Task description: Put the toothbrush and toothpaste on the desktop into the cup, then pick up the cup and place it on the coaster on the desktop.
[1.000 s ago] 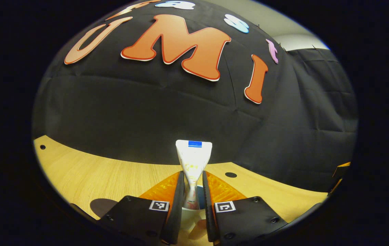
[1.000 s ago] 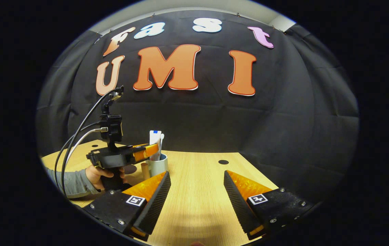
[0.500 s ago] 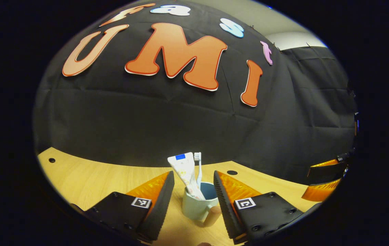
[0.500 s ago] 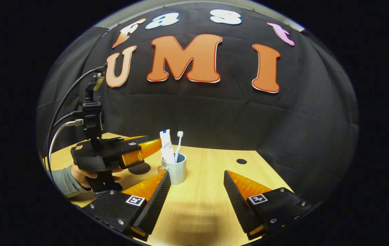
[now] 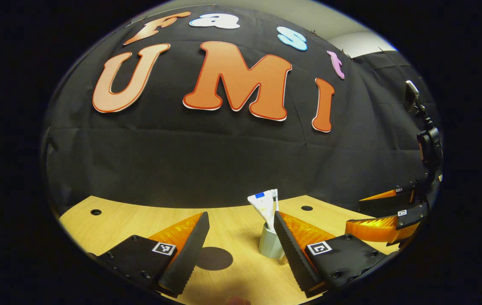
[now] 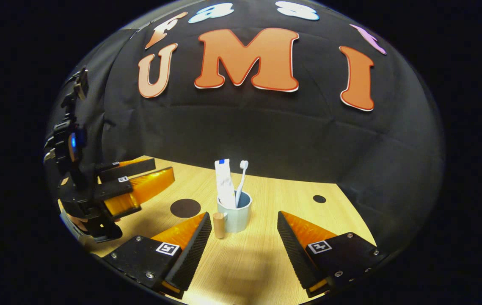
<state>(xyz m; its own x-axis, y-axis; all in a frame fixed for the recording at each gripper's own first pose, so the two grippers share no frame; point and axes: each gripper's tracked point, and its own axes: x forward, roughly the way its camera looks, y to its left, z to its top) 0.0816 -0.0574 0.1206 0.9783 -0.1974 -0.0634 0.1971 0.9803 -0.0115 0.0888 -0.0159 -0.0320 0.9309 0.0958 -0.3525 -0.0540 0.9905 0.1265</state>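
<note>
A pale cup [image 6: 236, 217] with a wooden handle [image 6: 219, 225] stands on the wooden desktop [image 6: 266, 254]. In it stand a white toothpaste tube [image 6: 225, 184] and a white toothbrush [image 6: 242, 177]. A dark round coaster [image 6: 185, 208] lies to the cup's left. My right gripper [image 6: 244, 217] is open, a short way in front of the cup. The left gripper [image 6: 162, 171] hangs open to the left, apart from the cup. In the left gripper view the cup [image 5: 269, 245] sits beside the right finger of my open left gripper [image 5: 240, 218], with the toothpaste [image 5: 263, 205] above and the coaster [image 5: 215, 258] between the fingers.
The black cloth wall closes off the back of the desktop. Small round holes [image 6: 319, 198] [image 5: 95, 212] mark the tabletop. The right gripper [image 5: 354, 211] shows at the far right of the left gripper view, open.
My left gripper has let go of the toothpaste, opened and drawn back to the left; the tube now stands in the cup. The right gripper has come closer to the cup.
</note>
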